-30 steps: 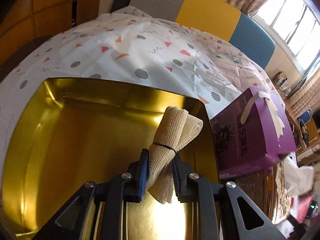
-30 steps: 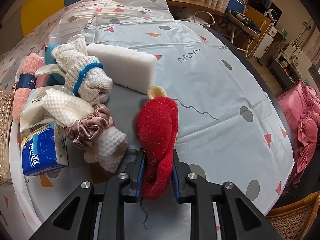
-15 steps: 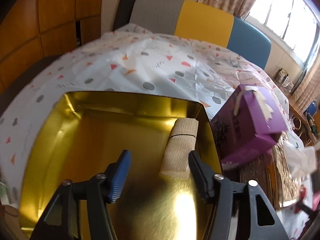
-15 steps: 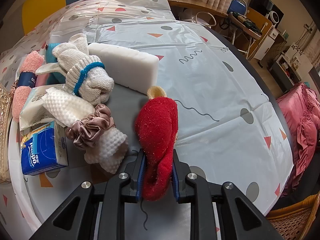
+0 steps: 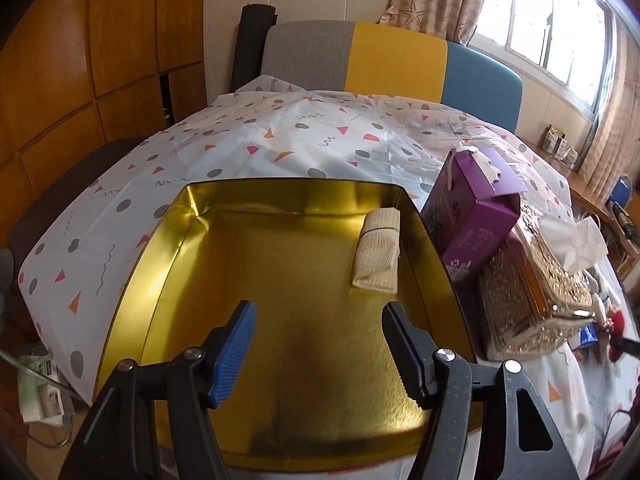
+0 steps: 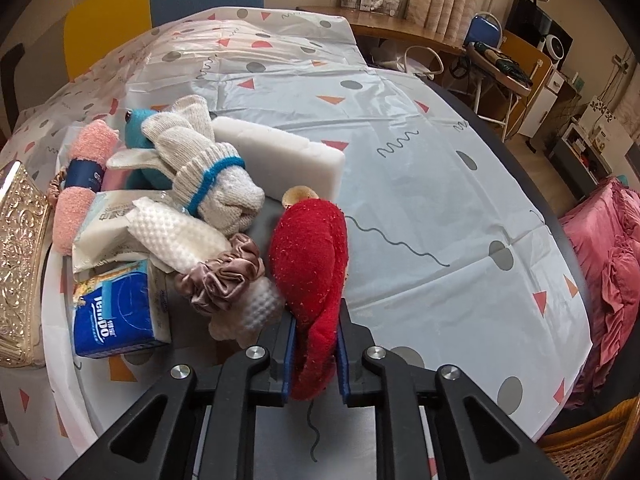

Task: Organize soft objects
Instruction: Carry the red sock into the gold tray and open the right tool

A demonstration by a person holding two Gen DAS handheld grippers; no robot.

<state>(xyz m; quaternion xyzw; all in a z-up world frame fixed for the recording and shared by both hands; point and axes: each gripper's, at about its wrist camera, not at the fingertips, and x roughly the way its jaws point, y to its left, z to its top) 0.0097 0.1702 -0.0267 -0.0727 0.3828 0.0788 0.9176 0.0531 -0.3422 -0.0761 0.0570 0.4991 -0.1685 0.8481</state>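
Left claw (image 5: 316, 344), jaws just spread and empty, hung above the gold tin (image 5: 168, 232); the beige cloth (image 5: 378, 254) lay inside by the tin's right wall, evidently stowed. Right claw (image 6: 314, 354) pinched the red plush (image 6: 310, 256) on the counter (image 6: 420, 208), apparently bound for the tin.

The setting was a home living room: curtained window (image 5: 560, 32), padded bench (image 5: 392, 68), cluttered desk (image 6: 420, 36) (appliances behind).
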